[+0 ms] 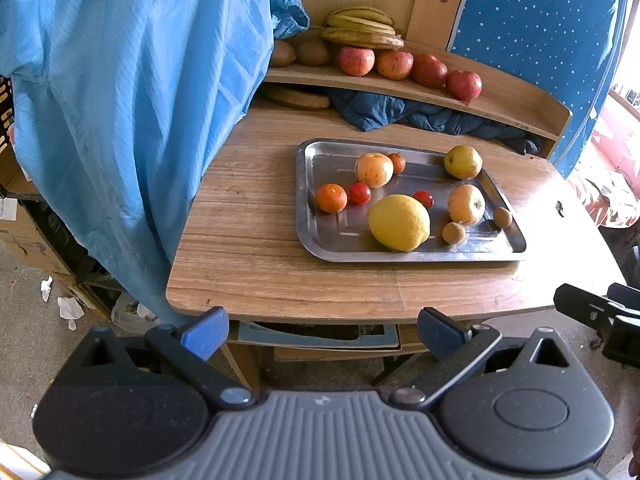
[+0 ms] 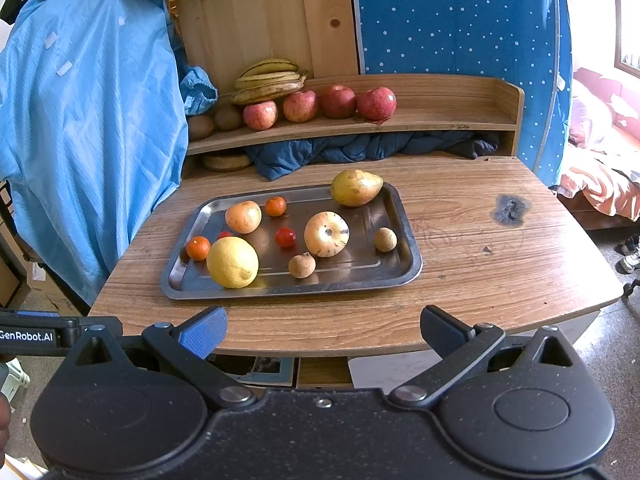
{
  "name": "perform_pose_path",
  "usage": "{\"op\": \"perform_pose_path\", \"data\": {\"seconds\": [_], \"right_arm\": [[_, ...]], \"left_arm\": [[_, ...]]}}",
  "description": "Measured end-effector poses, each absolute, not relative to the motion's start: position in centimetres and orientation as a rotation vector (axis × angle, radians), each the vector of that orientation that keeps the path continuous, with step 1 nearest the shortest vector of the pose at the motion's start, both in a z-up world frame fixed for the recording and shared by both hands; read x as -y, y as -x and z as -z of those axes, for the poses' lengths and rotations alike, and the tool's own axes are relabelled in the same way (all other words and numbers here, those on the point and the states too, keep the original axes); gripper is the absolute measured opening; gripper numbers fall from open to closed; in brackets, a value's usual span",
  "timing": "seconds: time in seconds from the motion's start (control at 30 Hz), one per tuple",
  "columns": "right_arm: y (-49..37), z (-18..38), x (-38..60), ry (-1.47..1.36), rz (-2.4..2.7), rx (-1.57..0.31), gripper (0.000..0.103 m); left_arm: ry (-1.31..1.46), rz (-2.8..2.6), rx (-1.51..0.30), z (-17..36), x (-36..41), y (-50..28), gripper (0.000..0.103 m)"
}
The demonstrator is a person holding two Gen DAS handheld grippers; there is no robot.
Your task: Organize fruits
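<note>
A steel tray (image 1: pixel 308 168) (image 2: pixel 408 232) on the wooden table holds a big yellow lemon (image 1: pixel 399 222) (image 2: pixel 232 262), two pale apples (image 1: pixel 374 169) (image 2: pixel 326 233), a green-yellow pear (image 1: pixel 463 162) (image 2: pixel 355 187), small oranges (image 1: pixel 331 198), cherry tomatoes (image 2: pixel 285 237) and brown longans (image 2: pixel 302 265). Red apples (image 1: pixel 394 64) (image 2: pixel 338 101) and bananas (image 1: pixel 362 32) (image 2: pixel 269 80) line the back shelf. My left gripper (image 1: pixel 322 332) and my right gripper (image 2: pixel 322 332) both hang open and empty before the table's front edge.
A blue garment (image 1: pixel 132 100) (image 2: pixel 88 128) hangs at the table's left side. Dark blue cloth (image 2: pixel 352 150) is stuffed under the shelf (image 2: pixel 440 120). The table (image 2: pixel 500 272) has a burn mark (image 2: pixel 510 208) to the tray's right. Cardboard boxes and litter lie on the floor at left.
</note>
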State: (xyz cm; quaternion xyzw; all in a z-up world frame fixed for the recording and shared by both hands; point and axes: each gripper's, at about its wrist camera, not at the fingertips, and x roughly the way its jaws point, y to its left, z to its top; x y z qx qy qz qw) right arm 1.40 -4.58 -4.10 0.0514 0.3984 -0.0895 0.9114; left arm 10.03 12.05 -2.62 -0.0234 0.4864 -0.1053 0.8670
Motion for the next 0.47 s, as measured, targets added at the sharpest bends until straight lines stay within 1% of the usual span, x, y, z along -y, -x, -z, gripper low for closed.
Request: {"op": "perform_pose_path", "data": {"seconds": [0.47], "right_arm": [[-1.76, 4.44, 4.81, -0.107, 0.175, -0.839, 0.102]], "left_arm": [[0.048, 0.223, -1.026, 2.85, -11.93, -10.17, 0.102]]}}
